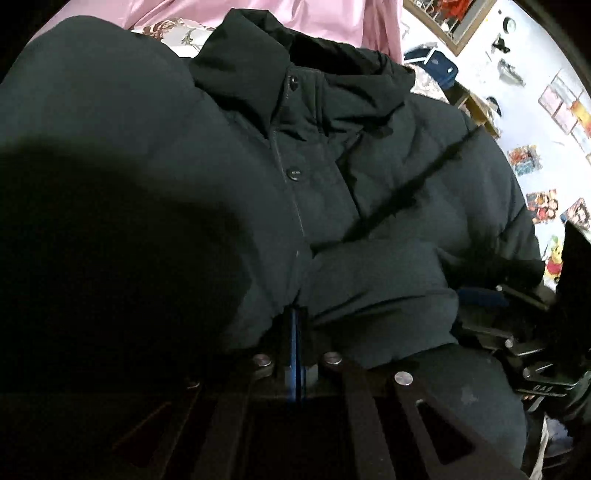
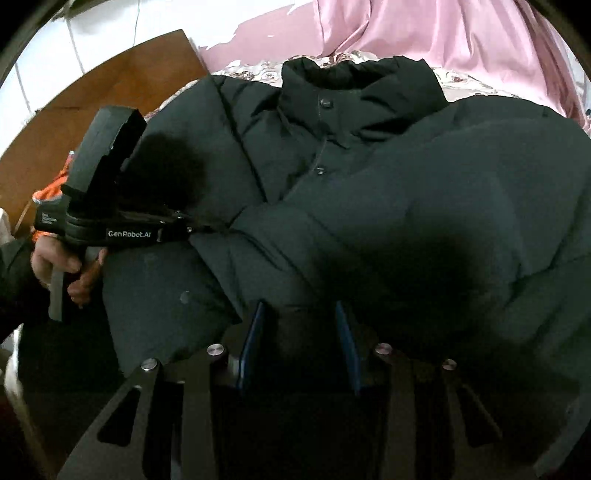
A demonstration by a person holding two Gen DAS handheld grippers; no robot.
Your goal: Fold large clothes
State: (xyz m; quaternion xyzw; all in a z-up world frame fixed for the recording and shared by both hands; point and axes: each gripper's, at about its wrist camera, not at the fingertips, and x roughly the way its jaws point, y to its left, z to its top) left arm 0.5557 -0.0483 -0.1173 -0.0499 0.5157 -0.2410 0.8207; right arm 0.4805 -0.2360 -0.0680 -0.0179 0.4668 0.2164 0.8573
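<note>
- Two grippers sit low over the dark puffer jacket (image 2: 369,177), spread front-up on the floral bed cover (image 2: 458,79).
- Left gripper (image 1: 296,332): jaws together, jacket fabric bulging around them.
- Right gripper (image 2: 301,328): jaws partly apart, pressed around a jacket fold.

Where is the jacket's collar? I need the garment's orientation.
The stand-up collar of the dark puffer jacket lies at top centre in the right wrist view, against the pink curtain.

Matt, puffy quilted-cloth jacket (image 2: 406,184)
</note>
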